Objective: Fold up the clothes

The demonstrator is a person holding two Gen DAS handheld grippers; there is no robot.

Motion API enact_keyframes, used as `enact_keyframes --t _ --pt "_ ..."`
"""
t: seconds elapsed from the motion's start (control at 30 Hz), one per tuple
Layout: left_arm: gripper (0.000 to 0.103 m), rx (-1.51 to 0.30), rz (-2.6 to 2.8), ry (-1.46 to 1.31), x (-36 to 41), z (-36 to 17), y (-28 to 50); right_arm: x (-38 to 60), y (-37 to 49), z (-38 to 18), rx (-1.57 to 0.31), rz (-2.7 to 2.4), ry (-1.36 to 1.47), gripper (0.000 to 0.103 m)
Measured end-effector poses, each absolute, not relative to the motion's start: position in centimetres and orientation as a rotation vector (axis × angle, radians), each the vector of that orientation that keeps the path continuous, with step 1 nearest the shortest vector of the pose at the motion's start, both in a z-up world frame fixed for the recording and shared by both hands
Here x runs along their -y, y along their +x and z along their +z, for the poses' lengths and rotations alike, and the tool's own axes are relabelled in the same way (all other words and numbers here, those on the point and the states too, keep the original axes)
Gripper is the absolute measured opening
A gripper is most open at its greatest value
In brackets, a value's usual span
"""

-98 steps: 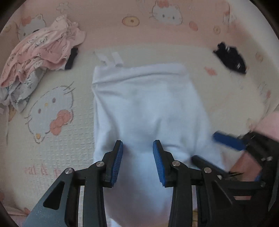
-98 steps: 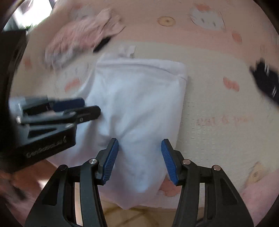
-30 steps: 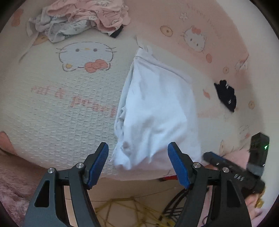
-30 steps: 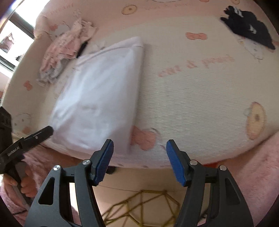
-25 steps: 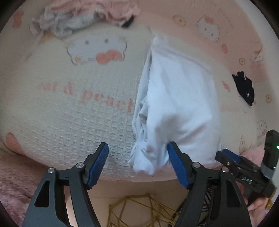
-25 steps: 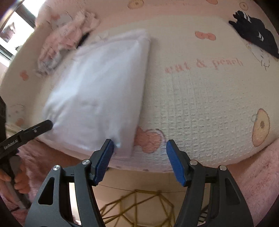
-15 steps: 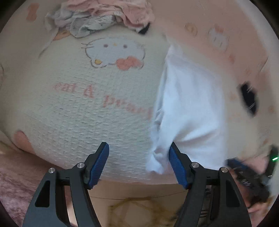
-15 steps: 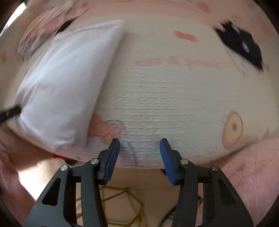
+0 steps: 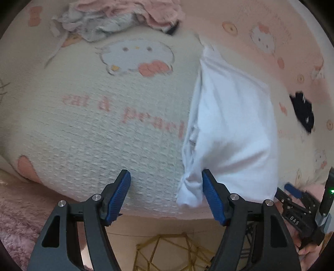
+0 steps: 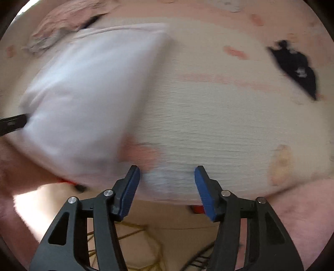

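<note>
White garment point(image 9: 231, 133), thin soft cotton-like fabric, folded into a long rough rectangle with the far end narrower. It lies on the waffle-textured bed cover point(image 9: 87, 133), near end hanging just over the bed's front edge. Its left long edge is bunched, layers showing, and the near-left corner is crumpled into a small wad. The top face is smooth with a few shallow creases. In the right wrist view the same garment point(image 10: 87, 91) is blurred, a pale slab to the left.

Left gripper point(image 9: 166, 192): black plastic arms, ribbed blue pads, jaws wide apart. The wadded corner sits just beside the right pad; whether they touch cannot be told. Nothing is clamped.

Right gripper point(image 10: 167, 187): same build, jaws at middling width and opening, only bare cover between them, nothing held. It is also seen at the lower right of the left view point(image 9: 300, 206).

Cover is cream with pink cartoon-cat prints and pink lettering, pink border. Crumpled pink-and-grey clothes pile point(image 9: 125, 18) at the far edge. Small dark garment point(image 9: 302, 112) well off to the right. Fuzzy pink blanket point(image 9: 18, 218) at near left.
</note>
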State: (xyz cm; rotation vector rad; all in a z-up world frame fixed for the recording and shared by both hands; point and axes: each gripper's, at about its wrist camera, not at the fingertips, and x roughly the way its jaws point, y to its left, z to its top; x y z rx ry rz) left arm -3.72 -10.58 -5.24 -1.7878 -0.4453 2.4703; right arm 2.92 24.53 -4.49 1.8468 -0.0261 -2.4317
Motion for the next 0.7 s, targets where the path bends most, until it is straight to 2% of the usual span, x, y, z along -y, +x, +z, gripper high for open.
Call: enact_keyframes --t 0.03,0.13,0.2,0.27,0.37,0.4,0.43,0.47,0.5,0.7 --pt "0.072 0.495 2.471 -1.755 11.0 -4.8 -3.6 -25.1 2.9 -4.4 0.048 -2.451 1.86 0.056" --pt "0.072 0.644 2.387 -1.683 11.6 -4.5 -3.3 -26.3 2.9 -3.5 0.396 -2.341 1.77 0.056" --pt "0.072 0.68 2.325 -1.696 11.0 -5.1 -3.0 -25.6 3.0 -3.5 0.52 -2.23 1.717 0.058" --pt "0.07 0.665 2.285 -1.746 10.4 -6.5 -3.5 -24.2 2.7 -4.2 0.533 -2.148 1.728 0.062" --pt "0.069 0.619 2.291 -1.762 10.0 -7.4 -4.0 -21.4 4.6 -5.3 0.451 -2.139 1.781 0.065" --pt "0.057 0.61 2.289 -1.756 9.9 -7.3 -3.9 -20.7 4.8 -5.0 0.416 -2.154 1.773 0.065" --pt "0.048 0.617 2.275 -1.746 9.8 -7.2 -3.7 -20.1 4.9 -4.8 0.396 -2.163 1.761 0.057" --pt "0.039 0.633 2.26 -1.743 9.8 -7.3 -3.8 -20.1 4.7 -4.5 0.399 -2.159 1.745 0.044" --pt "0.037 0.649 2.244 -1.739 9.7 -7.4 -3.9 -20.2 4.5 -4.4 0.402 -2.158 1.735 0.043" --pt "0.031 0.696 2.168 -1.727 6.9 -7.5 -3.6 -20.9 2.6 -4.3 0.409 -2.214 1.695 0.026"
